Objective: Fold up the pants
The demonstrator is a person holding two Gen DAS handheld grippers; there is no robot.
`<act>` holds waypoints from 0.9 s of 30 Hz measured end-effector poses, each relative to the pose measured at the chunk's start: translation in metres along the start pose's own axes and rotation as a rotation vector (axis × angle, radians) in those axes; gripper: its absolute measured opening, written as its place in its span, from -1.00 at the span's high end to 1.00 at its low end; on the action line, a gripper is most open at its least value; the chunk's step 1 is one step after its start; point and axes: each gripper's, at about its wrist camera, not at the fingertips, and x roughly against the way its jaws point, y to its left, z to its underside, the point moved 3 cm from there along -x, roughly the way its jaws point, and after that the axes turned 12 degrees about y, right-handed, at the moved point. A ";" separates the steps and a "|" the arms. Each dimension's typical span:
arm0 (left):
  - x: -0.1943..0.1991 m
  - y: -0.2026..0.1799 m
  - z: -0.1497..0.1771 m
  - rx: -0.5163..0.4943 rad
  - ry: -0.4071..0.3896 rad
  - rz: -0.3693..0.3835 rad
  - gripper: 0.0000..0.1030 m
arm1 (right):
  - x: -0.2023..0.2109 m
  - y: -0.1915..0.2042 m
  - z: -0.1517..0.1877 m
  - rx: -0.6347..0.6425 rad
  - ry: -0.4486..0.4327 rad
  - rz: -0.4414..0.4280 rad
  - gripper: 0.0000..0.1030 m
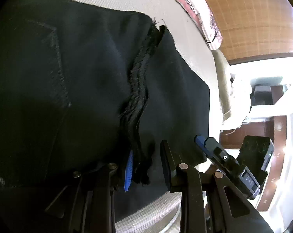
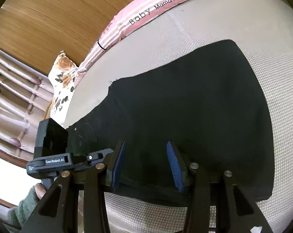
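The dark navy fabric pants (image 2: pixel 185 116) lie folded on the cream woven mattress (image 2: pixel 272 62). The right gripper (image 2: pixel 146 163) stands wide open over their near edge. The left gripper (image 1: pixel 146 163), jaws parted, straddles the frayed hem (image 1: pixel 138 89), gripping nothing.

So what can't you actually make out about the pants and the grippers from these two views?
- Left wrist view: pants waistband, cut off by the left edge.
- Left wrist view: whether the left gripper pinches the frayed hem; dark folds hide contact.
- Right wrist view: fabric under the right gripper, too dark for layers.
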 end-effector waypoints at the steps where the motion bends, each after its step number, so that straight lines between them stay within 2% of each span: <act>1: -0.001 -0.001 -0.001 -0.003 -0.001 -0.007 0.47 | -0.001 0.000 0.000 -0.001 0.002 0.004 0.18; 4: -0.001 -0.005 0.000 -0.019 -0.013 -0.040 0.49 | -0.002 0.000 0.001 0.001 0.005 0.022 0.18; 6: -0.003 -0.006 0.001 -0.031 -0.026 -0.086 0.72 | -0.002 0.000 0.001 0.002 0.005 0.031 0.18; 9: -0.004 -0.016 0.004 -0.075 -0.047 -0.159 0.81 | -0.002 -0.002 0.002 -0.001 0.006 0.043 0.18; 16: 0.006 -0.045 0.017 -0.190 -0.121 -0.266 0.85 | 0.001 -0.003 0.001 -0.001 -0.009 0.103 0.14; 19: 0.018 -0.057 0.027 -0.239 -0.155 -0.269 0.85 | 0.004 -0.002 0.000 0.004 -0.021 0.134 0.14; 22: 0.018 -0.047 0.032 -0.232 -0.141 -0.292 0.85 | 0.006 -0.004 0.000 0.006 -0.019 0.179 0.12; 25: 0.004 -0.021 0.032 -0.170 -0.091 -0.332 0.86 | 0.005 -0.008 0.001 0.004 -0.003 0.248 0.14; 27: -0.001 -0.016 0.032 -0.181 -0.091 -0.360 0.86 | 0.004 -0.013 0.004 0.011 0.013 0.292 0.15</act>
